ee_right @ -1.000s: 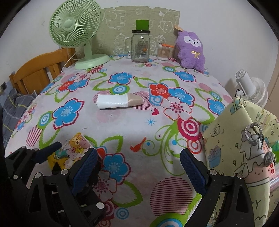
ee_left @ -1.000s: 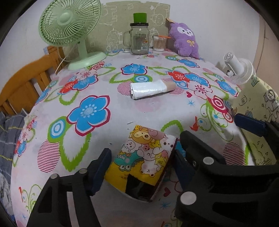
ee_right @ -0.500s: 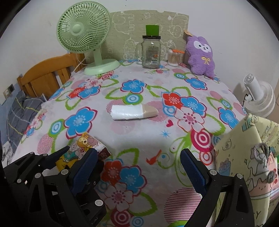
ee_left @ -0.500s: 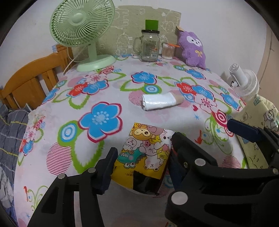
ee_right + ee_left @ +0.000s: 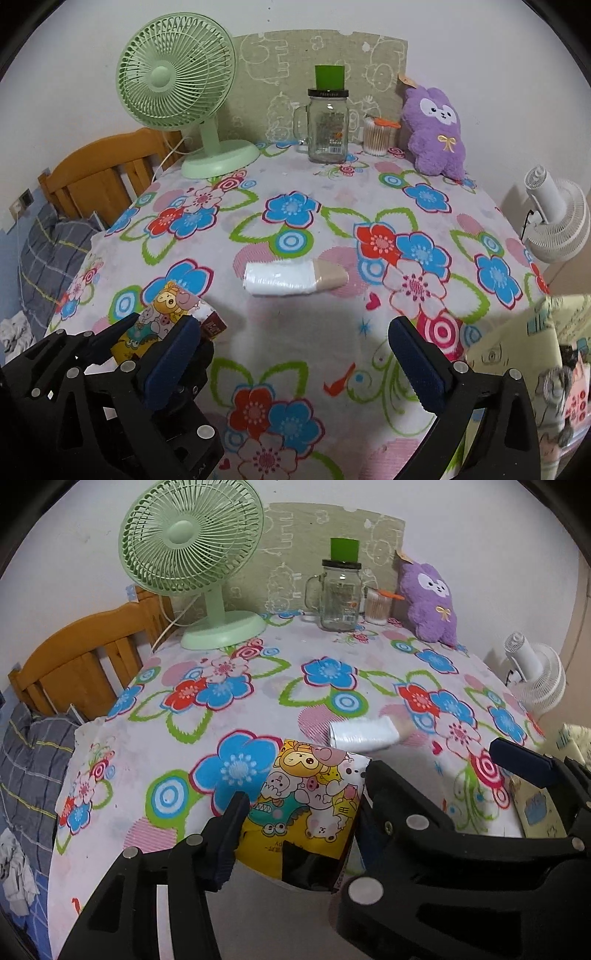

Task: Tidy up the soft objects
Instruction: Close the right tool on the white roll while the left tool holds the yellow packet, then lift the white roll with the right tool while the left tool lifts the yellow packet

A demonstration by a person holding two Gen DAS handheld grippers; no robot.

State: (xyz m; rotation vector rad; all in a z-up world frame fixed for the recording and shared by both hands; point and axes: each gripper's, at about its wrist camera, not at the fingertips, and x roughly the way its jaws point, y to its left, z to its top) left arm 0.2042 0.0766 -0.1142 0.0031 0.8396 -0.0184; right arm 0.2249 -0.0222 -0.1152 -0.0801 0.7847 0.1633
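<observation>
The left hand-held gripper [image 5: 299, 812] is closed on a cartoon-printed tissue pack [image 5: 310, 797], its fingers pressing both sides and the pack raised off the floral worktop [image 5: 258, 716] near the front edge. The right hand-held gripper [image 5: 295, 354] hangs wide open and empty over the cloth, at 3 o'clock from the left one. In the right wrist view a roll of white plastic bags [image 5: 284, 278] lies at 12 o'clock, near the worktop's middle, well apart from both tools. A pale yellow fabric bag [image 5: 535, 369] stands at 3 o'clock off the worktop's edge; a purple plush toy [image 5: 436, 129] sits far back at 1 o'clock beside a glass jar [image 5: 327, 129]. The step appears to be carrying the pack; the next move likely calls for swinging it toward the bag without squeezing it out of shape.
</observation>
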